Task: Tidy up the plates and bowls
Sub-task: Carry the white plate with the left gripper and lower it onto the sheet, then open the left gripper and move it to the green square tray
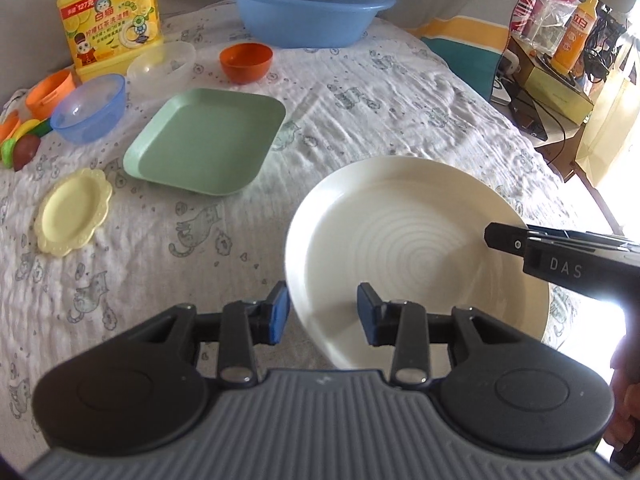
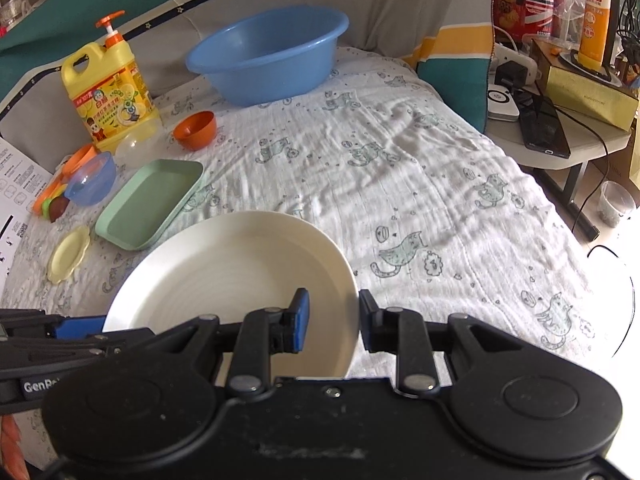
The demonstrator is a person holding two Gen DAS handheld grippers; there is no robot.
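A large white round plate (image 1: 404,248) lies near the front of the cloth-covered table; it also shows in the right wrist view (image 2: 240,268). My left gripper (image 1: 323,314) straddles the plate's left rim, jaws apart. My right gripper (image 2: 333,322) straddles its right rim, jaws apart. A green square plate (image 1: 204,140), a small yellow scalloped plate (image 1: 72,212), a blue bowl (image 1: 90,108), a clear bowl (image 1: 162,66) and an orange bowl (image 1: 246,62) sit at the left and back.
A big blue basin (image 1: 308,4) stands at the back. A yellow detergent jug (image 1: 110,12) stands at the back left, with small toys (image 1: 20,140) beside it. A side table with a bottle and boxes (image 2: 560,80) is to the right.
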